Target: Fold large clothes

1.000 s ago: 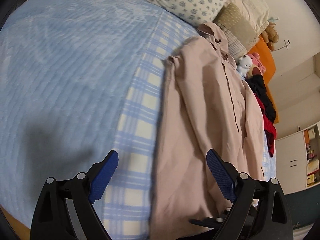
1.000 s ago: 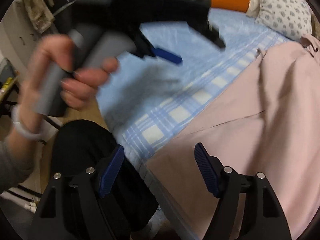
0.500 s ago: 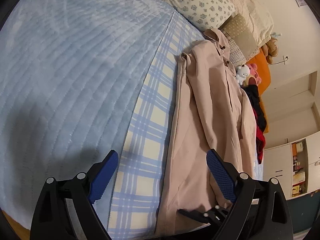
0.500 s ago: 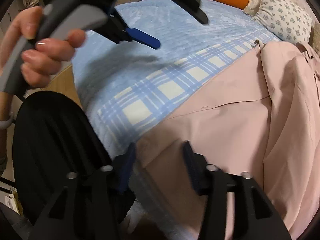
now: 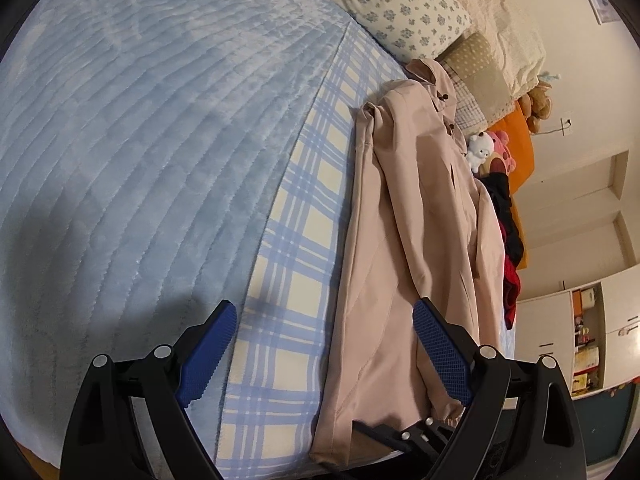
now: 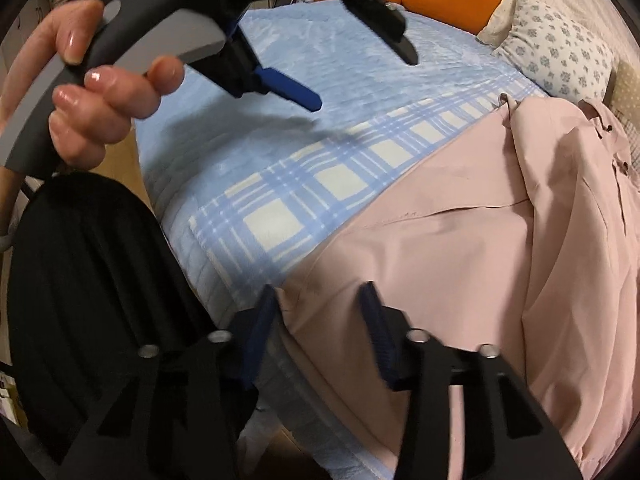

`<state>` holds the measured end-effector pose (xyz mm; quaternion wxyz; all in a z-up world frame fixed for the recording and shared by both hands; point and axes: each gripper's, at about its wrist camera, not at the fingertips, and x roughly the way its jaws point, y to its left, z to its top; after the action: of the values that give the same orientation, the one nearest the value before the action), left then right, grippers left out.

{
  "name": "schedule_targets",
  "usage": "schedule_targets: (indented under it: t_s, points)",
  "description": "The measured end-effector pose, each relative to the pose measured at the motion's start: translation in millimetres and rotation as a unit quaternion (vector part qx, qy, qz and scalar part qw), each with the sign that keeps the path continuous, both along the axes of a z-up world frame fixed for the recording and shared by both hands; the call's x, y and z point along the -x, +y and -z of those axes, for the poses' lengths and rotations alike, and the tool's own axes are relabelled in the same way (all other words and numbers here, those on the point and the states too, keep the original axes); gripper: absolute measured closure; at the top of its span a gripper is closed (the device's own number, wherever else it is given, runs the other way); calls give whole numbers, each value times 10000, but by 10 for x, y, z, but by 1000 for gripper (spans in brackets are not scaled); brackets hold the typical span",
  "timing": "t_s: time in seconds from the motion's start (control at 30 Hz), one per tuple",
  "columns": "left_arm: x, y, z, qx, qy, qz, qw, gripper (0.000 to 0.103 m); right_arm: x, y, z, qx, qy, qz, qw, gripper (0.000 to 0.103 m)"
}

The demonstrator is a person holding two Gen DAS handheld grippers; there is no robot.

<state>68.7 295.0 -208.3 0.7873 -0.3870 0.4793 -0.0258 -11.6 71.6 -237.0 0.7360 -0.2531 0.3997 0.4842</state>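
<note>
Lengthwise, the pink shirt points collar toward the pillows; right gripper closing around its hem corner, left gripper wide open.

No text, label, brand or number can be read anywhere.

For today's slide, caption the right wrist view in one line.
Right gripper closing over the pink shirt's hem corner at the bed's edge, left gripper open above the blue blanket.

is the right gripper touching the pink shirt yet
Touching. In the right wrist view, the right gripper straddles the bottom corner of the pink shirt; its jaws have just been closing, with the hem between them and one finger against the cloth edge.
</note>
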Motion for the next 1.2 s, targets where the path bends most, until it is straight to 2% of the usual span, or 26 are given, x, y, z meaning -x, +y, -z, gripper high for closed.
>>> schedule_targets:
  t_s: [0.2, 0.3, 0.37, 0.57, 0.73, 0.8, 0.93, 1.0, 1.1, 1.17, 1.2]
  points:
    - [-13, 17, 25, 32, 44, 18, 10000, 12, -42, -10, 7, -143, 286, -1, 9995, 89]
    - [-46, 1, -8, 34, 23, 97, 9999, 12, -125, -80, -39, -415, 641, 138, 9970, 96]
    - [-83, -13, -53, -29, 6, 129, 9999, 12, -202, -154, -110, -680, 946, 245, 9929, 97]
    - [-201, -39, -173, -12, -76, 197, 9998, 12, -276, -400, -400, -1207, 1104, 467, 9854, 100]
    - [-352, -133, -229, -78, -67, 364, 9993, 12, -431, -740, -686, -1535, 1113, 729, 9792, 100]
    - [-414, -165, -224, -24, -63, 436, 9990, 12, -427, -848, -769, -1549, 867, 769, 9811, 100]
    - [-630, -256, -226, 88, -32, 564, 9984, 12, -499, -1137, -951, -1791, 798, 970, 9758, 100]
    - [-774, -271, -288, 141, -177, 579, 9981, 12, -605, -1371, -1084, -2064, 900, 1203, 9669, 100]
    - [-1133, -217, -369, 489, -487, 543, 9961, 12, -700, -1714, -1326, -2459, 983, 1405, 9540, 102]
    - [-1491, -158, -417, 355, -651, 429, 9963, 12, -697, -1942, -1516, -2625, 738, 1549, 9495, 102]
    - [-1729, -138, -414, 153, -657, 402, 9969, 12, -697, -1980, -1545, -2632, 697, 1562, 9495, 102]
